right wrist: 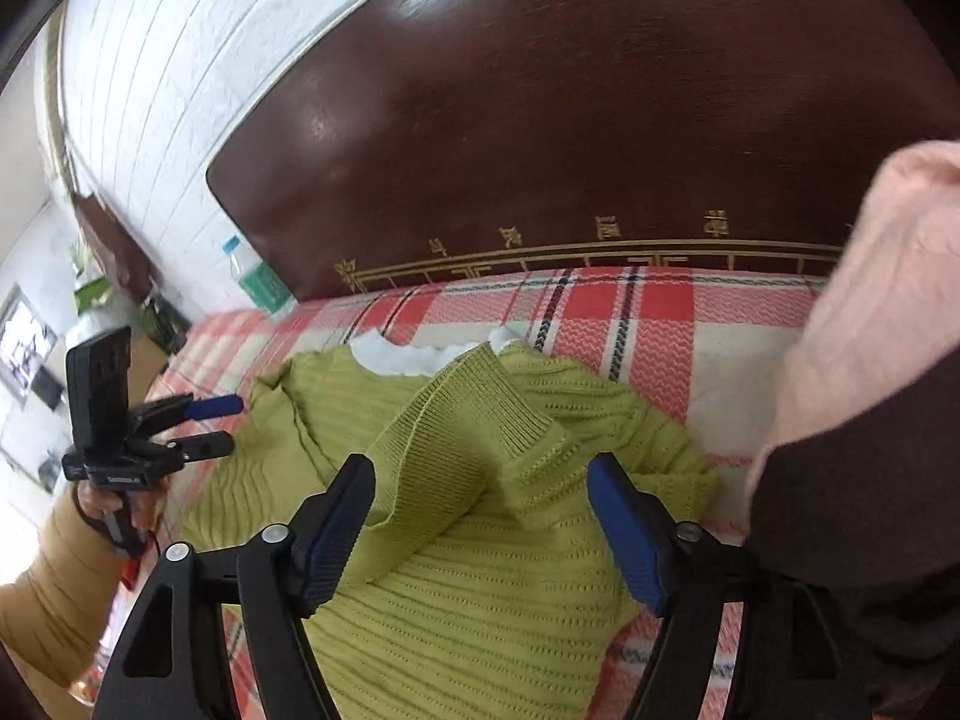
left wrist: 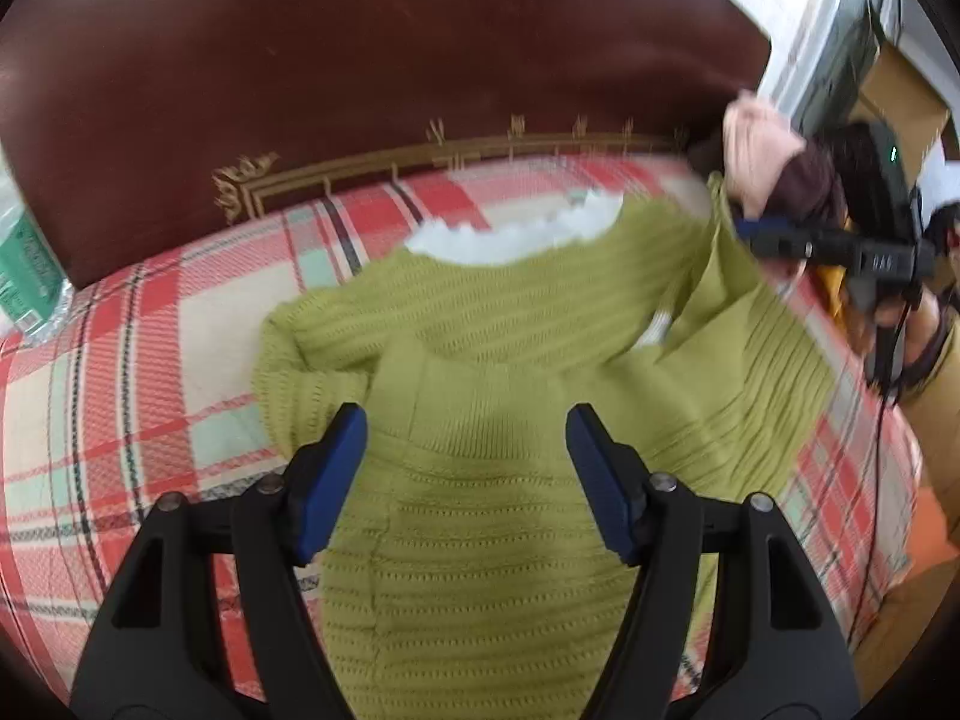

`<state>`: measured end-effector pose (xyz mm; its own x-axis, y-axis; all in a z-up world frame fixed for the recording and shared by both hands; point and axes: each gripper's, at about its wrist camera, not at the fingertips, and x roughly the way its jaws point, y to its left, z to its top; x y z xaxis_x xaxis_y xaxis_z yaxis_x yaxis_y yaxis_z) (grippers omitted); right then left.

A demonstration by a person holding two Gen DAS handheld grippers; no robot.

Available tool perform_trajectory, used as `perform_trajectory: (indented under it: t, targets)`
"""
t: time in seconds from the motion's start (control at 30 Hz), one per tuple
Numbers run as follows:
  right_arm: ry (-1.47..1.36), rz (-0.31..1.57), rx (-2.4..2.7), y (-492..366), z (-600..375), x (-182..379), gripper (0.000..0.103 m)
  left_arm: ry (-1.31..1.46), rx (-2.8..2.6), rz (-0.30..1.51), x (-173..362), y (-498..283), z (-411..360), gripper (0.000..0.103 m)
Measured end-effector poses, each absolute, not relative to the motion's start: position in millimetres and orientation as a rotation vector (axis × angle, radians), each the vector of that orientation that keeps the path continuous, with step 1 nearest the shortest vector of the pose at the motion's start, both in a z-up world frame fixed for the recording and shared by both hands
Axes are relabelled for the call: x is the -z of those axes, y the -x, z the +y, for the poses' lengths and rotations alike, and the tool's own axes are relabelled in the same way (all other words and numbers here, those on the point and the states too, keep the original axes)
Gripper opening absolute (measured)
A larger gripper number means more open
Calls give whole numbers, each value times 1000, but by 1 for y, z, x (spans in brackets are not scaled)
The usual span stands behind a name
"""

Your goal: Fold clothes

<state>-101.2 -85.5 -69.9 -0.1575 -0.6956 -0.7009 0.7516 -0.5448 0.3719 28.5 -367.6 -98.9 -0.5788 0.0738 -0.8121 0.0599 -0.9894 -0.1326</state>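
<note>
A lime-green knit sweater [left wrist: 480,510] with a white frilled collar [left wrist: 510,234] lies on the plaid bedspread [left wrist: 120,372]. My left gripper [left wrist: 467,420] hovers open over the sweater's body, nothing between its blue pads. In the right wrist view my right gripper [right wrist: 480,468] is open too. A folded-over green sleeve [right wrist: 456,438] lies across the sweater [right wrist: 480,612] between and beyond its fingers, untouched by the pads. Each gripper shows in the other's view: the right gripper [left wrist: 750,238] by the raised sleeve edge, the left gripper [right wrist: 233,423] at the sweater's left side.
A dark brown headboard [left wrist: 360,60] with gold trim stands behind the bed. A green-labelled water bottle [right wrist: 258,282] sits at its left end. Pink and dark brown clothing [right wrist: 870,360] is bunched at the right. A black cable [left wrist: 876,450] hangs by the bed's right edge.
</note>
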Motion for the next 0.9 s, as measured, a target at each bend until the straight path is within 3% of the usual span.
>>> perform_trajectory:
  t: [0.13,0.17,0.2,0.23,0.3,0.33,0.43,0.6,0.7,0.8,0.83,0.87,0.9]
  targets:
    - [-1088,186,1847,105,-102,80,77,1518,-2727,-213,117,-18,-371,69]
    - [-1089,203,1829,105,-104,83,76,1514,-2726,-229,119,-18,-372,60]
    - [-1086,217,1817,105,-104,84,70,1516,-2729,-232,119,-19,-373,51]
    - [-1085,230,1802,105,-105,85,63,1524,-2731,-242,118,-20,-374,35]
    - [-1091,250,1762,104,-107,87,15,1539,-2736,-267,116,-22,-377,20]
    - [-1090,260,1747,102,-108,87,12,1544,-2741,-282,115,-22,-378,10]
    - [-1070,229,1751,102,-107,79,11,1534,-2770,-339,107,-26,-383,8]
    - [-1026,3,1810,123,-94,56,10,1391,-2895,-492,80,-34,-399,8]
    - [-1099,-97,1826,141,-93,66,10,1408,-2883,-492,80,-33,-401,9]
    - [-1206,-64,1851,149,-100,89,17,1467,-2867,-471,90,-33,-400,10]
    - [-1235,-44,1858,149,-102,97,20,1488,-2856,-454,93,-33,-398,22]
    - [-1244,-28,1866,147,-103,100,29,1509,-2845,-436,96,-33,-397,49]
    - [-1233,-14,1877,143,-103,100,38,1514,-2848,-416,97,-33,-396,65]
